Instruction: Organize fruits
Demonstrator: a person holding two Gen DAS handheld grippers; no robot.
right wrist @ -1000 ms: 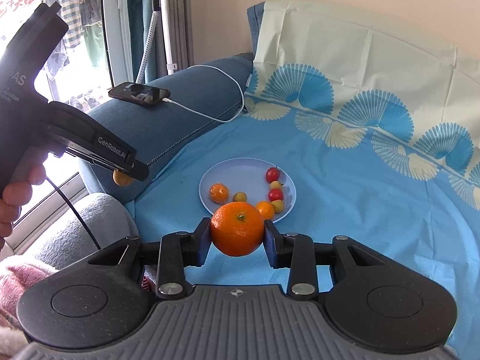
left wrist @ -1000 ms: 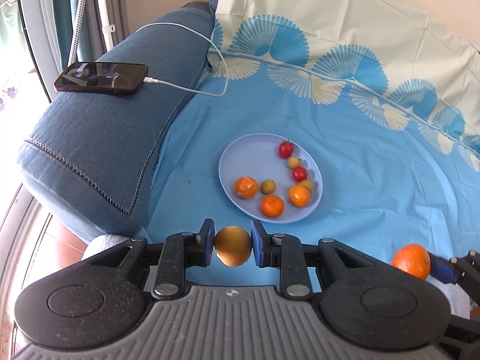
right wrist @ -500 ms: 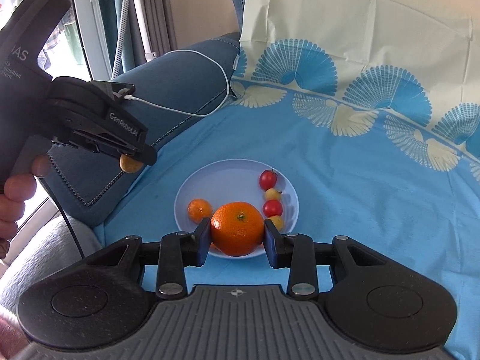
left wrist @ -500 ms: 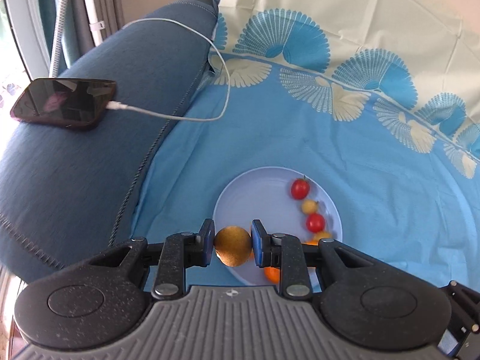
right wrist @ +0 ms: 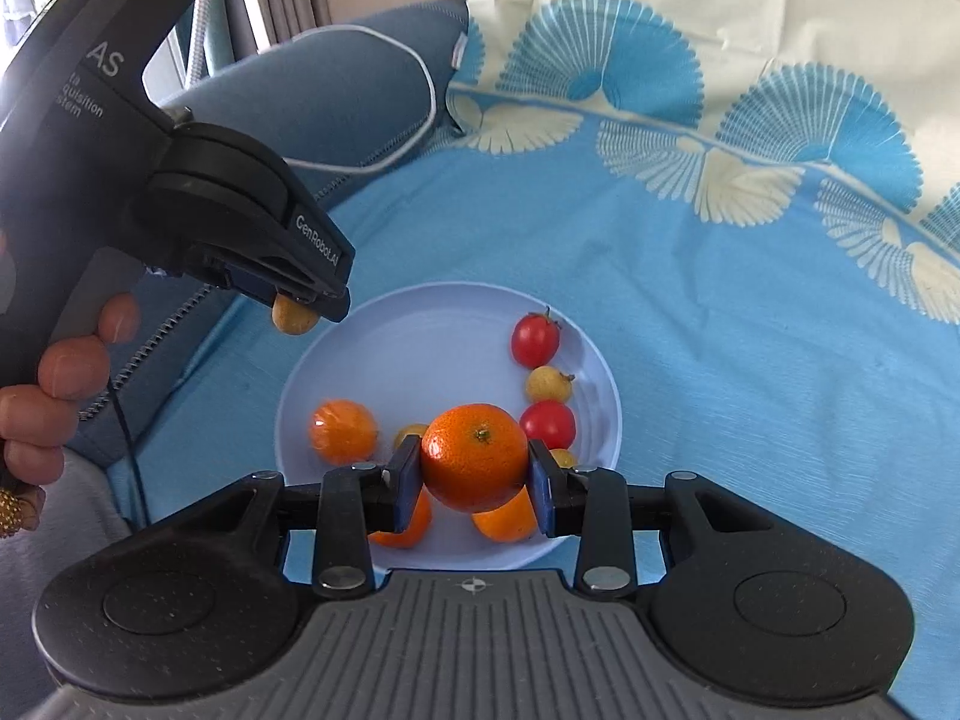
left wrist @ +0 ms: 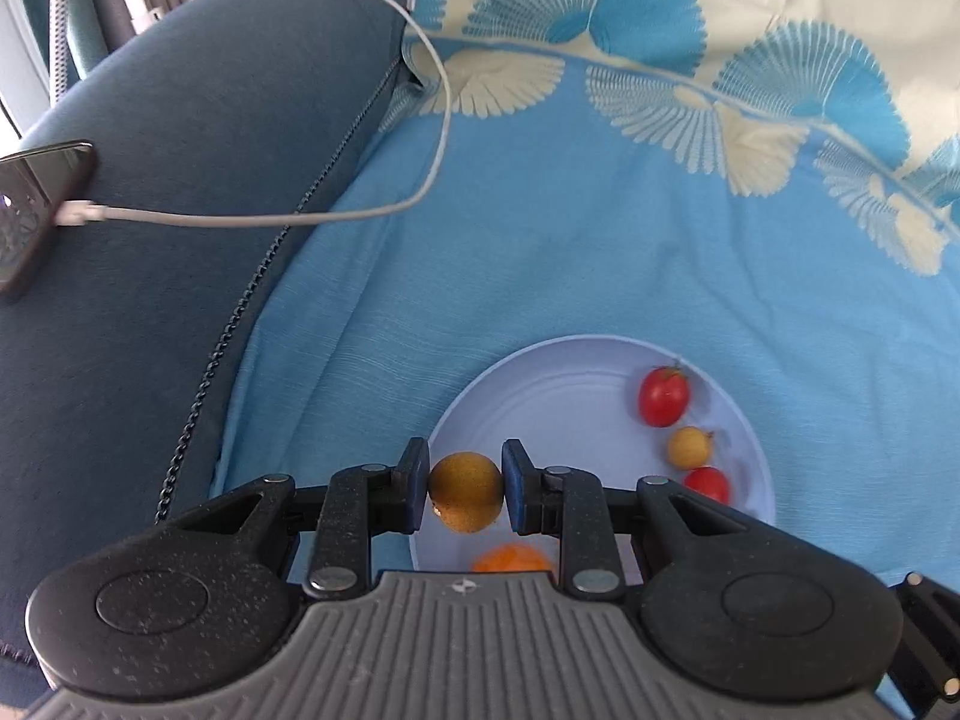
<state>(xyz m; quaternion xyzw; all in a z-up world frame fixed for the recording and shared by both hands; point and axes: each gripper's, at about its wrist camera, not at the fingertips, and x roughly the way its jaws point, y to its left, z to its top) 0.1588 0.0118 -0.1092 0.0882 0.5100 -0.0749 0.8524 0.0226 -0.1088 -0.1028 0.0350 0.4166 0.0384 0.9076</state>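
A pale blue plate (right wrist: 432,324) lies on the blue sheet and holds several small fruits: red tomatoes (right wrist: 535,337), yellow ones (right wrist: 547,384) and oranges (right wrist: 343,429). My left gripper (left wrist: 466,489) is shut on a small brown-yellow fruit (left wrist: 466,492), held over the plate's (left wrist: 570,396) near left edge. In the right wrist view that left gripper (right wrist: 300,306) hangs above the plate's left rim with its fruit (right wrist: 294,318). My right gripper (right wrist: 474,471) is shut on a large orange (right wrist: 474,456) just over the plate's near side.
A dark blue sofa arm (left wrist: 180,210) rises on the left, with a phone (left wrist: 36,210) and a white charging cable (left wrist: 336,213) on it. A cream and blue patterned cover (left wrist: 750,30) lines the backrest. A person's hand (right wrist: 48,396) holds the left gripper's handle.
Both grippers have moved forward and down toward the plate, each still holding its fruit. The plate now appears larger and nearer; the phone has slid to the left edge of view.
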